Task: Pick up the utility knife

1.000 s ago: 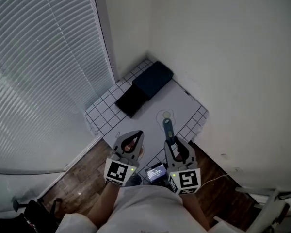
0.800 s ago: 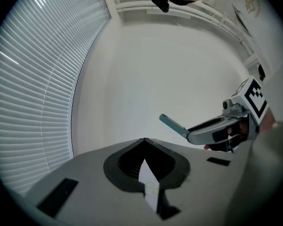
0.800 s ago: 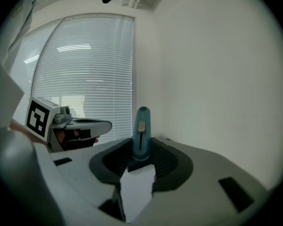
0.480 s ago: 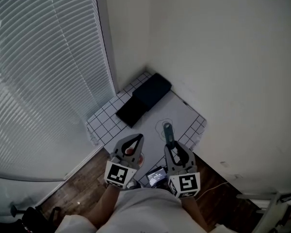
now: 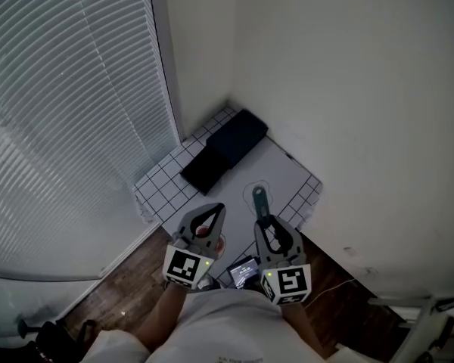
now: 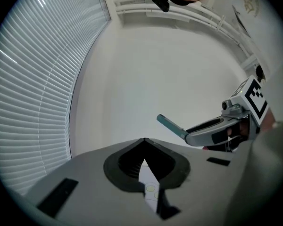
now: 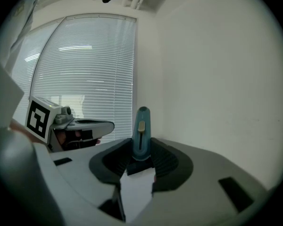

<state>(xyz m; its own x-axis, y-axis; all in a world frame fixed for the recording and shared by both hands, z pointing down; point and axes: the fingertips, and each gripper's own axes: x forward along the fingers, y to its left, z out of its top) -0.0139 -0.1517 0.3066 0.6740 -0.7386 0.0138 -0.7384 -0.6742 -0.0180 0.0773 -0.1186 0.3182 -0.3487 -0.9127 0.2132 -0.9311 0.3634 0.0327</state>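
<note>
Pickup is judged done: the utility knife [image 5: 260, 203] is clamped in the right tool [image 5: 266, 221], pointed to 12 o'clock above the worktop [image 5: 289, 171], the left tool [image 5: 214, 212] is shut empty at 9 o'clock, and only a steady hold is called for.

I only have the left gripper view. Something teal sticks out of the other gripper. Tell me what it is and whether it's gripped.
Observer: It's the utility knife. The right gripper view shows the right gripper with both jaws closed on its handle, the slider facing the camera.
Operator: Report what lies below the grippers.
Observer: The head view shows a white mat with gridded edges, set in the room's corner.
Operator: Name what else sits on it.
Observer: A dark blue case and a black case right next to it, at the mat's far corner by the blinds.
</note>
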